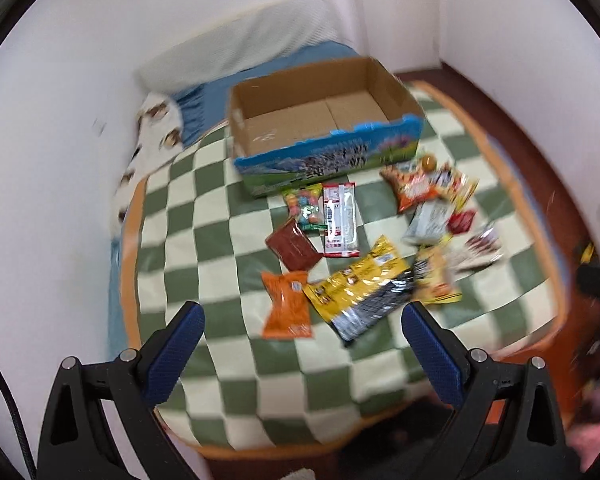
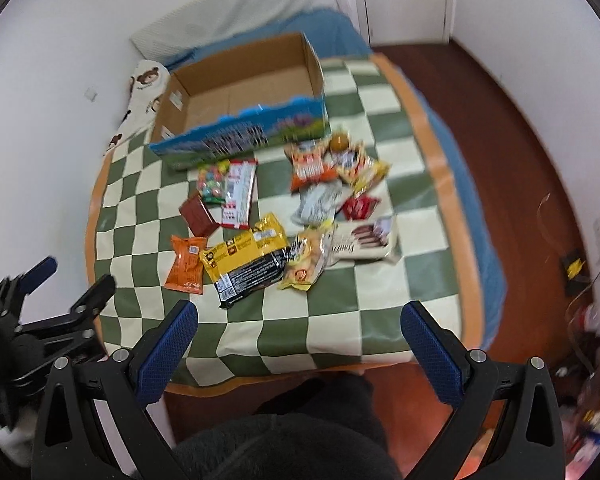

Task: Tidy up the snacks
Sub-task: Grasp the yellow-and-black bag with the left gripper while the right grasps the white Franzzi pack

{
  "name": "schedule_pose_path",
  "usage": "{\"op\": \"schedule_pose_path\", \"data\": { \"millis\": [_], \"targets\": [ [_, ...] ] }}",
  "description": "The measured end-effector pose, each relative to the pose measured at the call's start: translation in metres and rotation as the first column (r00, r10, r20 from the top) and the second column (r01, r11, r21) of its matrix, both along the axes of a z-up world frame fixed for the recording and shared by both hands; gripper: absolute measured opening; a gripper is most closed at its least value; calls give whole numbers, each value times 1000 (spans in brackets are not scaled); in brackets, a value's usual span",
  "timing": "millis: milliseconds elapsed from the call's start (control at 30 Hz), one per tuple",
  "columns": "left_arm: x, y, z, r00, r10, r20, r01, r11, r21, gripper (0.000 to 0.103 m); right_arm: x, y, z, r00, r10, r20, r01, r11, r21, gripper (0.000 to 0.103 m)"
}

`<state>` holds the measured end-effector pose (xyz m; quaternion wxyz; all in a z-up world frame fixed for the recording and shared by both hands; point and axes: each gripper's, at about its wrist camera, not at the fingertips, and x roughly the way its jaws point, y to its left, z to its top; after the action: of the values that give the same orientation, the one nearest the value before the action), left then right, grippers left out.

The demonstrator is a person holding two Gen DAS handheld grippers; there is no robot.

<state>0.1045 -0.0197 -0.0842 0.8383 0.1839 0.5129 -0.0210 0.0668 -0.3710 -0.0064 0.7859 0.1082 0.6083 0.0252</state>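
Note:
An open cardboard box (image 1: 320, 120) with a blue printed front stands empty at the far side of a green-and-cream checkered cloth (image 1: 204, 216); it also shows in the right wrist view (image 2: 244, 92). Several snack packets lie in front of it: an orange packet (image 1: 288, 306), a yellow-and-black bag (image 1: 360, 284), a brown packet (image 1: 294, 246), a red-and-white bar (image 1: 340, 220). My left gripper (image 1: 302, 328) is open and empty, above the near packets. My right gripper (image 2: 300, 328) is open and empty, above the cloth's near edge, short of the yellow-and-black bag (image 2: 246, 258).
The cloth covers a low bed or table with an orange border (image 2: 440, 152). A white pillow (image 1: 240, 44) and a bear-print cloth (image 2: 144, 84) lie behind the box against the wall. Brown floor (image 2: 500, 120) lies to the right. The left gripper's body (image 2: 48, 320) shows at left.

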Motion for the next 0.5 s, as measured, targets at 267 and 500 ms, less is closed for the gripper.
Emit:
{"op": "schedule_pose_path", "data": {
  "millis": [267,500],
  "targets": [
    [52,-47,-128,914,-326,-243,365,921,135,101,54,-23,-120,984,-101,-146,102,995,0,103],
    [75,-88,-223,718,-517,-466,631,766,123,101,92,-22,-186,966,45,-254,-77,990,-117,103]
  ]
}}
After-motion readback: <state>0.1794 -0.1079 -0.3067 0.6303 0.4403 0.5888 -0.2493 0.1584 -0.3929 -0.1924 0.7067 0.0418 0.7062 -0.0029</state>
